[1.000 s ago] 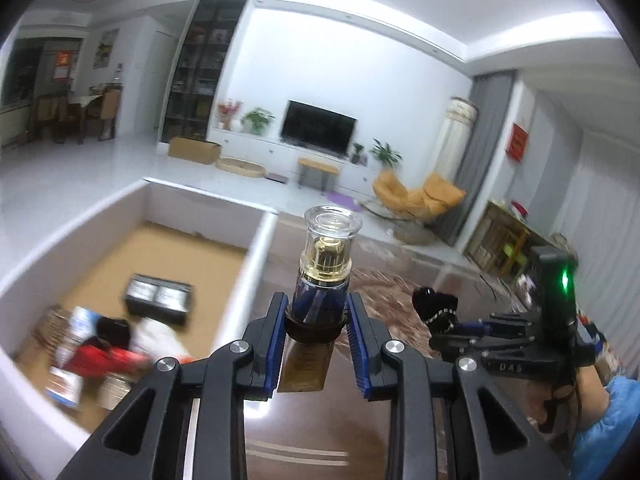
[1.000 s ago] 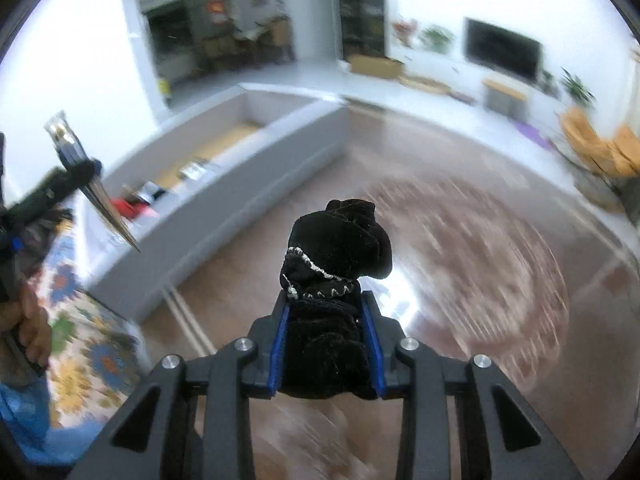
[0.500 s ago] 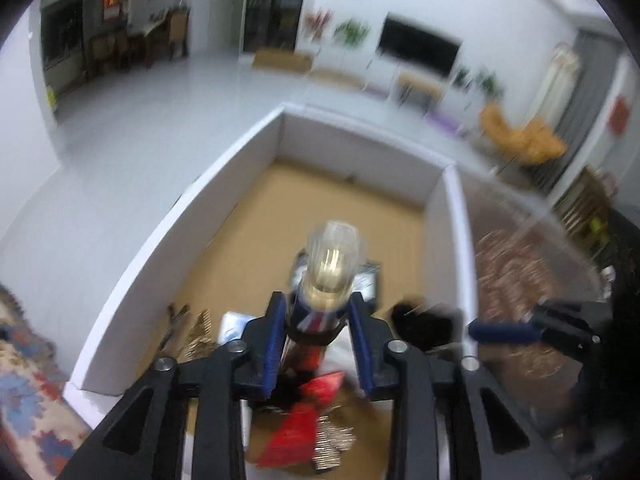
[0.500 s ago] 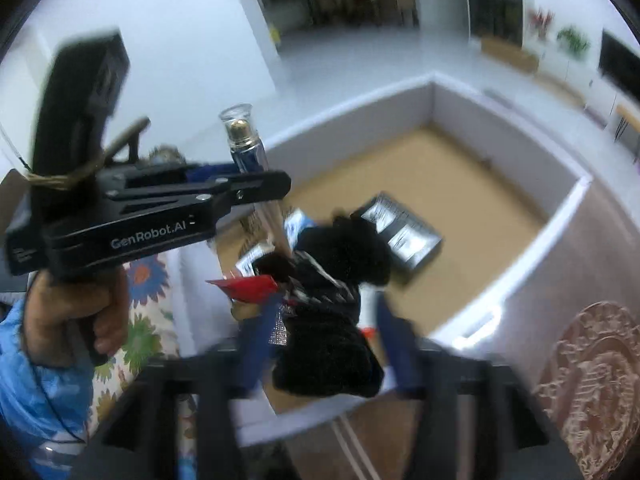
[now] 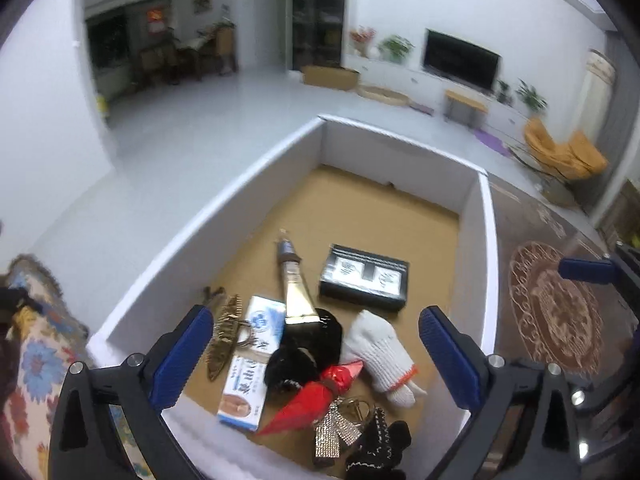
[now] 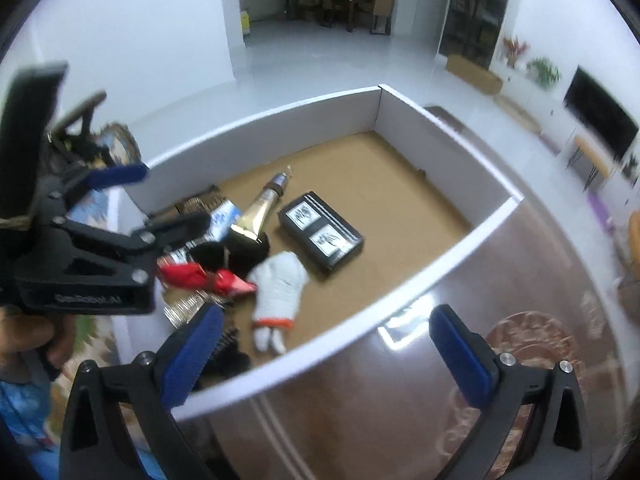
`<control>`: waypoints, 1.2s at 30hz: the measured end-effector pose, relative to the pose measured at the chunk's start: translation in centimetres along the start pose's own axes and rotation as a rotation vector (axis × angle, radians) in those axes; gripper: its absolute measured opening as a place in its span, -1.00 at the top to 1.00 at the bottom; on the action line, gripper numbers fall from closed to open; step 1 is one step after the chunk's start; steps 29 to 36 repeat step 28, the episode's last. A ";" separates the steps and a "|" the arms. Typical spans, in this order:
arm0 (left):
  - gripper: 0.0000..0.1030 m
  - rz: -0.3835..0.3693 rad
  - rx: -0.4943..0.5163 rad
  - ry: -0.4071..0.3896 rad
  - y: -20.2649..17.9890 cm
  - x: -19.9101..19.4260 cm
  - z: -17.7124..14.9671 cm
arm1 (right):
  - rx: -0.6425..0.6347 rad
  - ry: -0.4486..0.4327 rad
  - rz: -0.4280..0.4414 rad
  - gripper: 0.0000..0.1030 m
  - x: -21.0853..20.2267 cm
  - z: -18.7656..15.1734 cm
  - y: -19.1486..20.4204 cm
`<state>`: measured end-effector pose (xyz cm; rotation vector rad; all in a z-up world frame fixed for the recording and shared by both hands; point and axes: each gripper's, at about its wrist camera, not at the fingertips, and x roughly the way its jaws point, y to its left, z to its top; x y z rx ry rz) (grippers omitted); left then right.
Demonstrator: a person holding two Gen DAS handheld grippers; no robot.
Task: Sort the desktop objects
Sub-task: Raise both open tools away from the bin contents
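black plush toy (image 5: pixel 378 450) | cut off by bottom edge | left wrist view

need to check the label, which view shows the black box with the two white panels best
The left wrist view: the black box lies near centre, whole, both panels facing the camera. The right wrist view shows the box whole too, but more skewed and softer.

box (image 5: pixel 256 184): matt white card | glove (image 5: pixel 380 350): knitted cloth | table (image 6: pixel 400 400): glossy

White-walled box (image 5: pixel 256 184) with brown floor; between the jaws, white glove (image 5: pixel 380 350), red wrapper (image 5: pixel 312 396), black case (image 5: pixel 364 282).
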<state>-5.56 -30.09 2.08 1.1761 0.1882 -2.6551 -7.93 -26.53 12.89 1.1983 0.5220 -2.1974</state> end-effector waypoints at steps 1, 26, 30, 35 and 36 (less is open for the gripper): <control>-1.00 0.015 -0.008 -0.013 -0.2 -0.5 -0.1 | -0.023 -0.003 -0.021 -0.99 0.0 -0.2 0.2; -1.00 0.246 -0.164 -0.088 1.2 -4.7 -0.3 | -0.012 -0.009 -0.005 -0.99 1.2 -0.9 -0.2; -1.00 0.260 -0.162 -0.110 1.0 -5.1 -0.4 | -0.016 -0.015 -0.001 -0.99 1.0 -0.7 -0.1; -1.00 0.260 -0.162 -0.110 1.0 -5.1 -0.4 | -0.016 -0.015 -0.001 -0.99 1.0 -0.7 -0.1; -1.00 0.260 -0.162 -0.110 1.0 -5.1 -0.4 | -0.016 -0.015 -0.001 -0.99 1.0 -0.7 -0.1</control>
